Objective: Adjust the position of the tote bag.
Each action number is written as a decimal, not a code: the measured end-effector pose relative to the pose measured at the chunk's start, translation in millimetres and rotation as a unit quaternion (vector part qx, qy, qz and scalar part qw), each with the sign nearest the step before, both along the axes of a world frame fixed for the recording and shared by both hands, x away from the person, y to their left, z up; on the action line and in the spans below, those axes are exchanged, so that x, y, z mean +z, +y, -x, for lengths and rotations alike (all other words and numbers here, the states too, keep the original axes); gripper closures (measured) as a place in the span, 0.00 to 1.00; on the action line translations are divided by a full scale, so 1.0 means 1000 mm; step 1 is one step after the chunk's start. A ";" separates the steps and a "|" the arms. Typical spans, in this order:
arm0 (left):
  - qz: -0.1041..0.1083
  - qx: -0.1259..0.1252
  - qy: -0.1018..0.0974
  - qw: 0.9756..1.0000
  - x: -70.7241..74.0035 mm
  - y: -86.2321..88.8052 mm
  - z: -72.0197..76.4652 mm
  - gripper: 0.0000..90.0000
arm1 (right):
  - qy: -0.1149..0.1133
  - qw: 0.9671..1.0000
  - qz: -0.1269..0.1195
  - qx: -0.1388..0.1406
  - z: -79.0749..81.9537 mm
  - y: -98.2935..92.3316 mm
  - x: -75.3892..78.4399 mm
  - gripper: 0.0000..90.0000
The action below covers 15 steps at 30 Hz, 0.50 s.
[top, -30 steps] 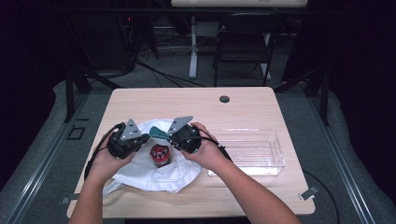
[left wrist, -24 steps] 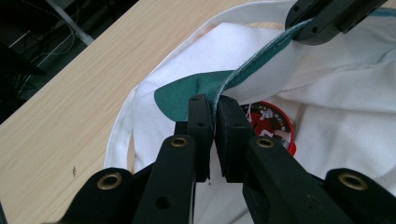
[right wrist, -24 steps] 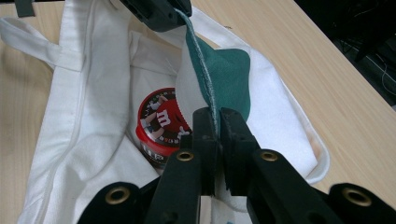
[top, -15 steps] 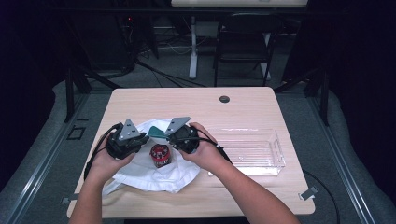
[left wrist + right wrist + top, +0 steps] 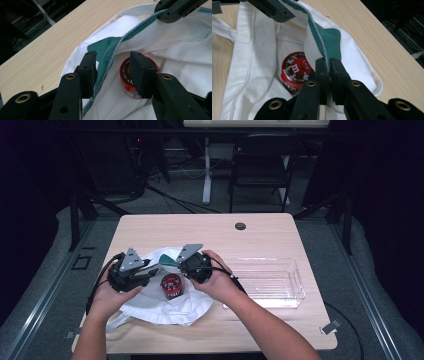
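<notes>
A white cloth bag [image 5: 170,309] with a green print lies on the table's near left, its mouth held up. A red candy tin [image 5: 171,286] stands upright inside it. My left gripper [image 5: 112,62] is open, its jaws have just been opening, and the bag's green-edged rim [image 5: 110,53] runs loosely between them, with the tin [image 5: 125,76] just beyond. My right gripper [image 5: 329,62] is shut on the bag's rim and lifts it above the tin [image 5: 294,70]. In the high view the left gripper [image 5: 148,271] and right gripper [image 5: 177,265] face each other over the bag.
A clear plastic tray [image 5: 270,281] lies on the wooden table [image 5: 200,230] to the right of the bag, close to the right forearm. A round cable hole [image 5: 240,226] sits near the far edge. A chair and desk legs stand beyond the table.
My left gripper's jaws have spread apart and let go of the bag's rim. The right gripper keeps its hold and has not moved.
</notes>
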State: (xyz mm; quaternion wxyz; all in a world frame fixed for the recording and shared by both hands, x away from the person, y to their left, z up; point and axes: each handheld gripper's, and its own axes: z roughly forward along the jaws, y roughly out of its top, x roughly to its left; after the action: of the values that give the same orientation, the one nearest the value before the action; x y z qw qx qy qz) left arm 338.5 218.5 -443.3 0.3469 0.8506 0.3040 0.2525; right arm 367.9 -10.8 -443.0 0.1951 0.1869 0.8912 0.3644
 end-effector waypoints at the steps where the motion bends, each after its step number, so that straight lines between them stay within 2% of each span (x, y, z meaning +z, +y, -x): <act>1: 0.002 0.002 0.002 1.000 0.000 0.001 0.000 0.63 | 0.000 1.000 0.000 -0.001 0.000 0.000 0.000 0.95; 7: 0.009 0.011 0.003 1.000 -0.001 0.008 0.001 0.60 | 0.003 1.000 -0.003 -0.003 -0.002 0.000 0.001 0.95; 9: 0.003 0.011 0.003 1.000 -0.001 0.010 0.001 0.60 | 0.006 1.000 -0.003 -0.006 -0.004 -0.001 0.002 0.95; 15: 0.007 0.018 0.001 1.000 0.000 0.017 0.004 0.58 | 0.004 1.000 -0.010 -0.013 -0.008 -0.002 0.002 0.95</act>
State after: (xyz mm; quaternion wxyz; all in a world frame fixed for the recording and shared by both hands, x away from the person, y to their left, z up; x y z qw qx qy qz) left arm 334.5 235.4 -443.1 0.3483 0.8428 0.3208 0.2559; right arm 375.4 -13.2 -441.0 0.1943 0.2016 0.8860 0.3696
